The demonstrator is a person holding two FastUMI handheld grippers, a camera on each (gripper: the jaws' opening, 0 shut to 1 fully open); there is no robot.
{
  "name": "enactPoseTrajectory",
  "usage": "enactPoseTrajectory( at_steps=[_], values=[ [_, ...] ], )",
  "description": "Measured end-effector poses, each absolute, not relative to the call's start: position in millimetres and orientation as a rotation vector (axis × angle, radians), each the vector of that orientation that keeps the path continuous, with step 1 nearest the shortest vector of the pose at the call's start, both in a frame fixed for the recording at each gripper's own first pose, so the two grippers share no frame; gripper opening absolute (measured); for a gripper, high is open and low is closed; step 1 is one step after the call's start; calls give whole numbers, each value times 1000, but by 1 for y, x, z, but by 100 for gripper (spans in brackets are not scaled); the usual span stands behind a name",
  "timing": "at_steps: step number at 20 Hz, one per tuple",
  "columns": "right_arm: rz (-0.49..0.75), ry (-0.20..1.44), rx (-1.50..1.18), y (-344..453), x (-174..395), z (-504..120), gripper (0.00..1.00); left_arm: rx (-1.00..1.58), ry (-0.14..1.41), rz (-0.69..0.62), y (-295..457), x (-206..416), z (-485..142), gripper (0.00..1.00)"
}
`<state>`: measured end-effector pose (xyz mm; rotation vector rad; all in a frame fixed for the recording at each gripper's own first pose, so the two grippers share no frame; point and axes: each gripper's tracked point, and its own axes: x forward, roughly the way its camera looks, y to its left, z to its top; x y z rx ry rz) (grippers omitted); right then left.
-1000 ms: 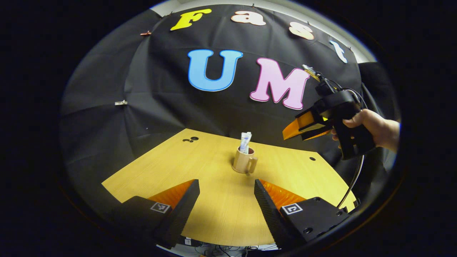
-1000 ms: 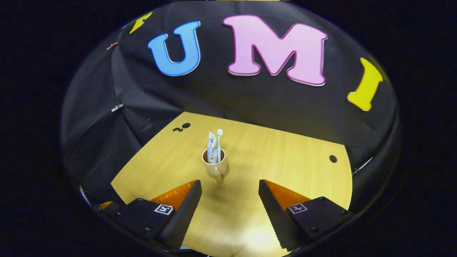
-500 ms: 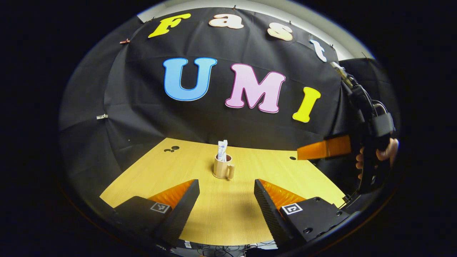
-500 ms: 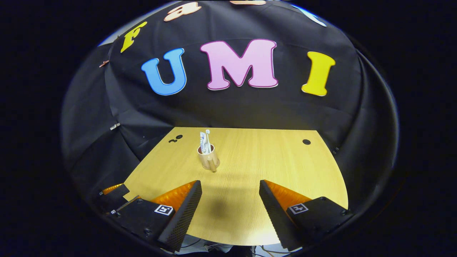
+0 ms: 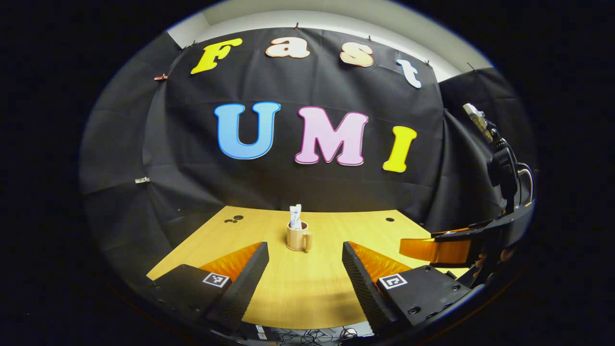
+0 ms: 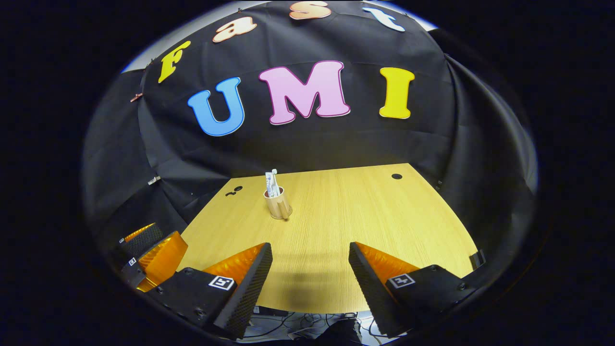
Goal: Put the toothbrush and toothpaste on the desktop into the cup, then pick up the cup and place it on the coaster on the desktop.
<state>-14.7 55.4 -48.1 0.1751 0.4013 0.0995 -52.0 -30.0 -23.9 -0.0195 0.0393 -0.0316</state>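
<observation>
A beige cup point(image 5: 298, 239) with a handle stands upright near the middle of the wooden desktop point(image 5: 307, 293). A white toothpaste tube point(image 5: 295, 217) sticks out of it. In the right gripper view the cup point(image 6: 277, 205) holds the toothpaste tube point(image 6: 269, 184) and a white toothbrush point(image 6: 274, 178). My left gripper point(image 5: 305, 274) is open, empty and well short of the cup. My right gripper point(image 6: 310, 276) is open and empty too, back near the front edge. The right gripper point(image 5: 435, 250) appears at the right of the left gripper view, and the left gripper point(image 6: 149, 254) at the lower left of the right gripper view.
The desktop has small dark holes at the far left point(image 6: 235, 190) and far right point(image 6: 397, 176). Black cloth walls close in the back and sides. Cables point(image 6: 307, 322) hang below the front edge of the desktop.
Both grippers have drawn back from the cup, which now looks smaller and farther off. The right gripper has dropped lower at the right. The cup has stayed in place.
</observation>
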Motion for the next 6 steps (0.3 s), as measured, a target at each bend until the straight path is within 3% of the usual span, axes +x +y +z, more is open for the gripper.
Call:
enactPoseTrajectory(
  at_steps=[6],
  values=[
    [110, 401, 182, 62, -24, -59, 98, -15, 48, -64, -33, -56, -27, 98]
  ],
)
